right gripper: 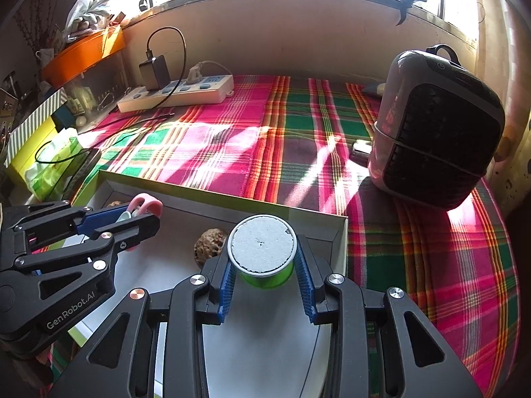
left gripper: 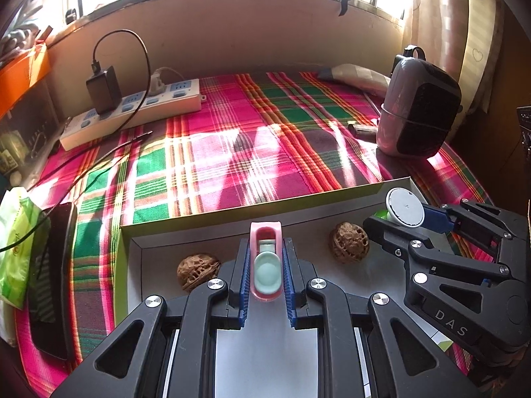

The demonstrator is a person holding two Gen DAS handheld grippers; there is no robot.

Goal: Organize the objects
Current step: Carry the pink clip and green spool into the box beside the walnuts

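Note:
My left gripper (left gripper: 265,252) is shut on a pink clip-like object with a pale green inset (left gripper: 266,265) and holds it over the shallow grey box (left gripper: 212,222). It also shows in the right wrist view (right gripper: 142,212). My right gripper (right gripper: 264,252) is shut on a small green tub with a grey-white round lid (right gripper: 263,247), over the box's right part (right gripper: 338,232); the tub also shows in the left wrist view (left gripper: 405,207). Two walnuts lie in the box: one at the left (left gripper: 197,271), one at the right (left gripper: 349,241), the latter also in the right wrist view (right gripper: 210,247).
The box lies on a plaid cloth (left gripper: 232,152). A power strip with a black charger (left gripper: 132,109) is at the back left. A pink and black heater (right gripper: 438,129) stands at the right. A green tissue pack (left gripper: 16,248) and a dark phone (left gripper: 53,282) lie at the left.

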